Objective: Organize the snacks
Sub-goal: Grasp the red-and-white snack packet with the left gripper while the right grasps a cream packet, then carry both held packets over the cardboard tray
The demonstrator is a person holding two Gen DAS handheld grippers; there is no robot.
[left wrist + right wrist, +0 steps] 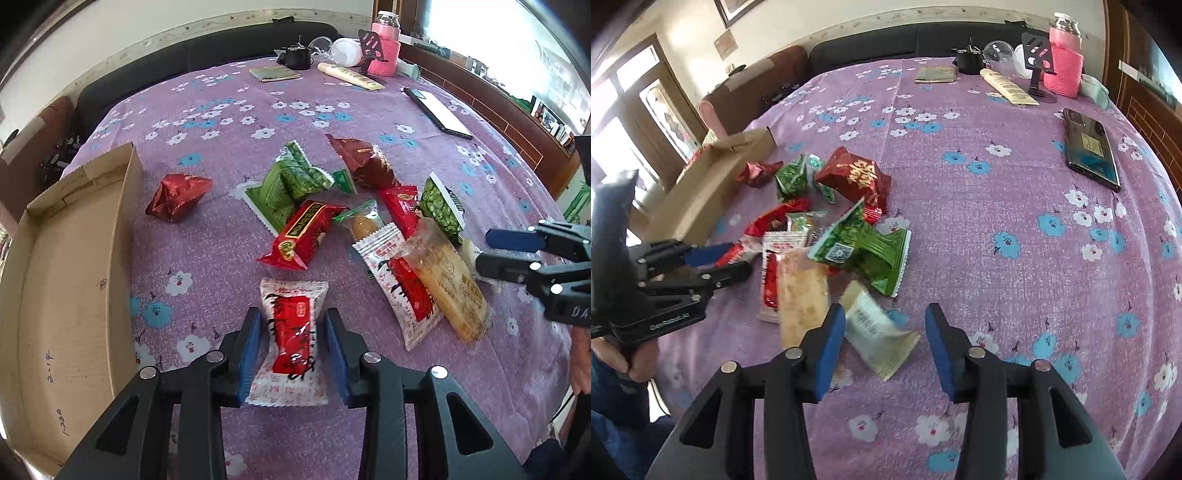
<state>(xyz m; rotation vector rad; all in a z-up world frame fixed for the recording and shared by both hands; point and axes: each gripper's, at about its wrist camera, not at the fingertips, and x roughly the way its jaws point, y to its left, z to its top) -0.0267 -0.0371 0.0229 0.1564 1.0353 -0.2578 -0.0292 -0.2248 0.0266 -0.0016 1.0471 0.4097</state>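
A heap of snack packets lies on the purple flowered cloth [229,110]. My left gripper [293,323] straddles a white-and-red packet [293,332]; its jaws stand a little apart from the wrapper's sides, open. It also shows in the right wrist view [731,262]. My right gripper [884,325] is open around a pale white packet [879,332] lying on the cloth, and shows in the left wrist view [482,254]. An open cardboard box [66,280] stands left of the heap. Green packets [284,188], red packets [306,232] and a yellow cracker pack [450,284] lie between.
A phone [1089,147] lies at the right. At the far edge stand a pink-sleeved jar [1065,62], a black phone stand [1038,59], a cream tube [1008,86], a booklet [936,74] and a black object [967,59]. A dark sofa lies behind.
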